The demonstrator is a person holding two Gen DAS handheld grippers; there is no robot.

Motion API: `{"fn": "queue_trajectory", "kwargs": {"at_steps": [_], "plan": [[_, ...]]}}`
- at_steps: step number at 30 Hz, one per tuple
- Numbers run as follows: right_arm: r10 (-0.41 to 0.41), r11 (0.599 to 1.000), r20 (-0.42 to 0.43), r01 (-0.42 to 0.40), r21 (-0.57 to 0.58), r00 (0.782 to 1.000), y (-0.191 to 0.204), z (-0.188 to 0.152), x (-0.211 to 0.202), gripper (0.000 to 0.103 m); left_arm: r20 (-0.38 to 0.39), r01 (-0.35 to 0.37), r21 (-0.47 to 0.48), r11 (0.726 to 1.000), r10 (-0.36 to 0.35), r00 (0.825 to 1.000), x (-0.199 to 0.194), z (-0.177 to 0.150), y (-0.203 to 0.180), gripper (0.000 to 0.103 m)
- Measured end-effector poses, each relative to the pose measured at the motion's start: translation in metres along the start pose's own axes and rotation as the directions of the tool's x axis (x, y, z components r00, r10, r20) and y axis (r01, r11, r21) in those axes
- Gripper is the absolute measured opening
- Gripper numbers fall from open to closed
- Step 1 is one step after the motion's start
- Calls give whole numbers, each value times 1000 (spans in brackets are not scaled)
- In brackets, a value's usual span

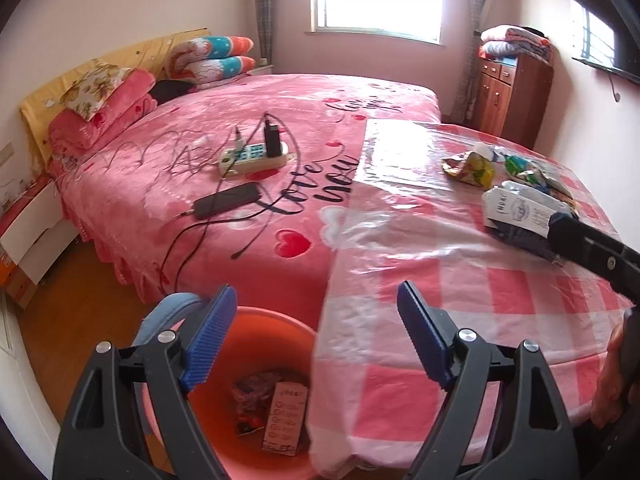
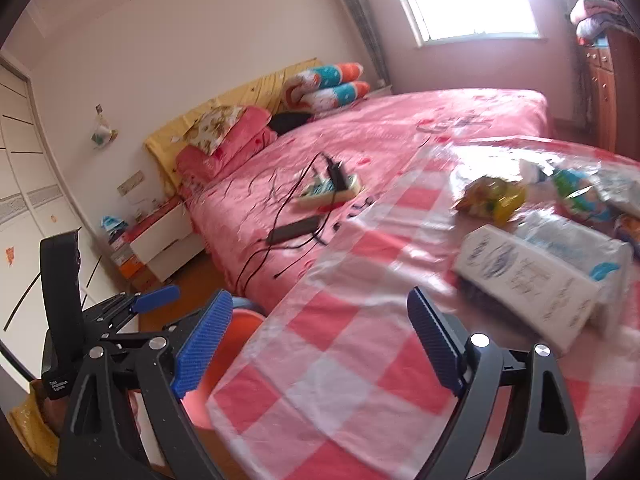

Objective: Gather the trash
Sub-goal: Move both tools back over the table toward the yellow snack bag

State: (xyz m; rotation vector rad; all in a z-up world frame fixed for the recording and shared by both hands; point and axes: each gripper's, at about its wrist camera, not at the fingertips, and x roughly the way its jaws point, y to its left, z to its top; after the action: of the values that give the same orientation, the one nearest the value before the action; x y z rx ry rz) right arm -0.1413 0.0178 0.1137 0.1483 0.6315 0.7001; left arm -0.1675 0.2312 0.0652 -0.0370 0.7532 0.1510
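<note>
An orange bin stands on the floor by the checked table and holds a white card and crumpled wrappers. My left gripper is open and empty over the bin's rim. On the table lie a white carton, a yellow snack wrapper, a green wrapper and more packets. My right gripper is open and empty above the table's near edge, short of the carton. The carton and yellow wrapper also show in the left wrist view.
A pink bed lies beyond the table with a power strip, a phone and cables on it. A wooden cabinet stands at the back right. A nightstand is beside the bed.
</note>
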Motion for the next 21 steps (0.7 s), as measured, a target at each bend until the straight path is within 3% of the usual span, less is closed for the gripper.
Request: {"fn": "queue_trajectory", "kwargs": {"at_steps": [9, 21], "plan": [[-41, 999, 54, 40, 25, 998, -31, 9, -26, 88, -21, 32, 36, 999, -31, 999, 2, 9, -34, 83], [-101, 983, 85, 86, 163, 991, -99, 18, -55, 88, -36, 95, 112, 989, -91, 995, 11, 35, -93, 83]]}}
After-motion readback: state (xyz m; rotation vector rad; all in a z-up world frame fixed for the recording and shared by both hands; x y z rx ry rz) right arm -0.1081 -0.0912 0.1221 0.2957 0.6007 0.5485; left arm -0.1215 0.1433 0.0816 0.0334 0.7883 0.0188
